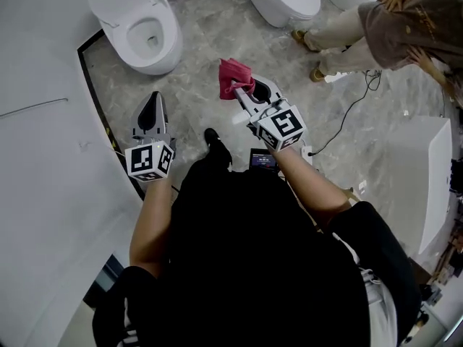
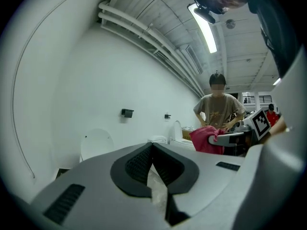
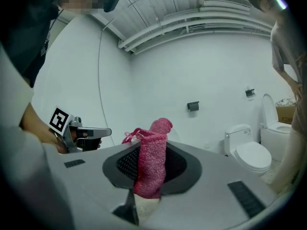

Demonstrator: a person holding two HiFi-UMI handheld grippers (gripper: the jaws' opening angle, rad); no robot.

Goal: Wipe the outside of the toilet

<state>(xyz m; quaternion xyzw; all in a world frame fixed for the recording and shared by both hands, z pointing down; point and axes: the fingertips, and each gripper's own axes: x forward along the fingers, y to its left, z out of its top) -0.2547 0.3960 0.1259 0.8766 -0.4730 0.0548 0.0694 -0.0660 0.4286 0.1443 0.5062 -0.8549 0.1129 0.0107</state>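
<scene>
In the head view the right gripper [image 1: 246,91], near the middle of the frame, is clamped on a bunched pink-red knit cloth [image 1: 233,76]; its own view shows the cloth [image 3: 151,159] pinched between the jaws and standing up above them. The left gripper [image 1: 153,101], at centre left, has its jaws pressed together with nothing between them. The open toilet [image 1: 163,58] stands at upper left against the white wall, its raised lid toward the top edge and the bowl's front pointing down and right. It lies up and left of the cloth, well apart. The empty left gripper is nearer, but the cloth hand must likely swing left across to the bowl's outer wall.
</scene>
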